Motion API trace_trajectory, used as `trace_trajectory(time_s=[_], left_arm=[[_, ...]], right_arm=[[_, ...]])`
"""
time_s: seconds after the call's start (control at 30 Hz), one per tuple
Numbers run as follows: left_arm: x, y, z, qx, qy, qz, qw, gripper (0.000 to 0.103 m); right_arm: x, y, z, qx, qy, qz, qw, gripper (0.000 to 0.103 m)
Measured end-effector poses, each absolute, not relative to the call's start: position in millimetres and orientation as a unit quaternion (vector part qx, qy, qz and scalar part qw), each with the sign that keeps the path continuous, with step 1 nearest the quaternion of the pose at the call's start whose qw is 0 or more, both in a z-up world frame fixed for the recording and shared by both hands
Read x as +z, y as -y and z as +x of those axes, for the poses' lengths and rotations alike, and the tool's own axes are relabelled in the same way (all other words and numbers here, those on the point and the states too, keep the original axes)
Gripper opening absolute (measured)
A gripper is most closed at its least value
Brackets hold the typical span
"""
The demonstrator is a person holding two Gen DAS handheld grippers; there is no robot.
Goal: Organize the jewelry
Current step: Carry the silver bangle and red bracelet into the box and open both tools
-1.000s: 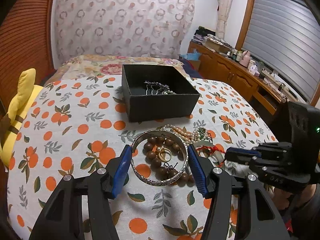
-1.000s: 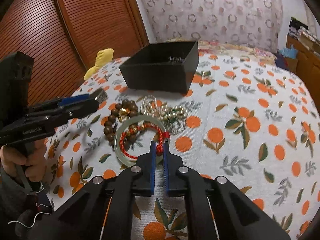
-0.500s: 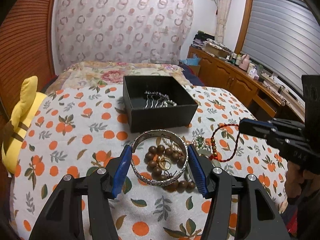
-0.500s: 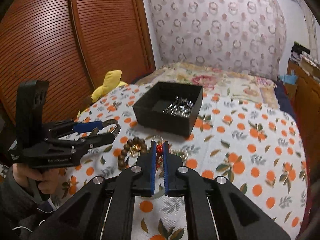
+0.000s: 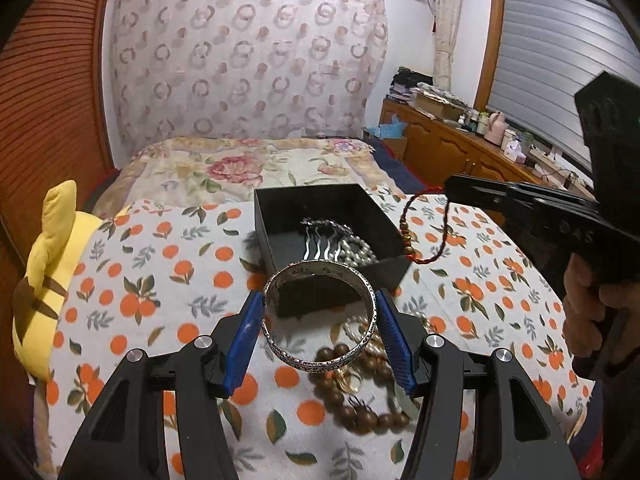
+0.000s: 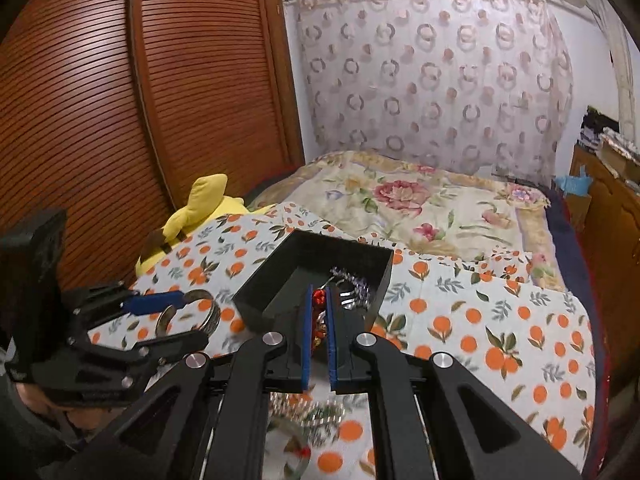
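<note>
Left wrist: orange-print bedspread [image 5: 160, 280]; left jaws grip silver bangle [image 5: 320, 316], right's pinch red cord [image 5: 424, 224].

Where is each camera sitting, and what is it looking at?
Left wrist view: sits on the left gripper, looking past its silver bangle toward the black box; the person's right hand shows.
Right wrist view: sits on the right gripper, pinching a red cord bracelet near the box; the left gripper shows at left.
Both share the box, yellow plush toy and orange-print cloth.
</note>
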State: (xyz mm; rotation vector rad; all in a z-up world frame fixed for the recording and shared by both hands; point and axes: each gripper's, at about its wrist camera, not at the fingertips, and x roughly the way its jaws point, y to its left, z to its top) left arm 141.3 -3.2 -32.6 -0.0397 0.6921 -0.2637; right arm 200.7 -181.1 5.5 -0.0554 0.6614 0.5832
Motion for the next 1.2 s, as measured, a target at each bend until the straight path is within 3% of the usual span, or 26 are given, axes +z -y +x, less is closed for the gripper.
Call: trace_trajectory(time_s=[0.53, 0.57, 0.6, 0.67, 1.2], left_arm=[[-32, 8, 186, -0.117, -0.350, -0.007, 0.930, 0.054], [-31, 9, 189, -0.117, -0.350, -0.006, 0.929, 0.054], [-31, 11, 191, -0.117, -0.351, -0.007, 0.929, 0.054], [-31, 14, 196, -0.117, -0.351, -0.005, 0.929, 0.054], [-44, 30, 231, -0.106, -0.372, 0.007, 0.922, 0.054]], right_arm=[[-39, 161, 259, 0.277, -0.385, -0.010, 0.881, 0.009], [-40, 162, 260, 0.275, -0.386, -0.010, 0.880, 0.014], [-41, 163, 260, 0.276, -0.386, -0.007, 0.880, 0.028], [-41, 167, 260, 0.278, -0.384, 0.001, 0.881, 0.039], [-34, 216, 241, 0.257, -0.364, 0.027, 0.895, 0.039]])
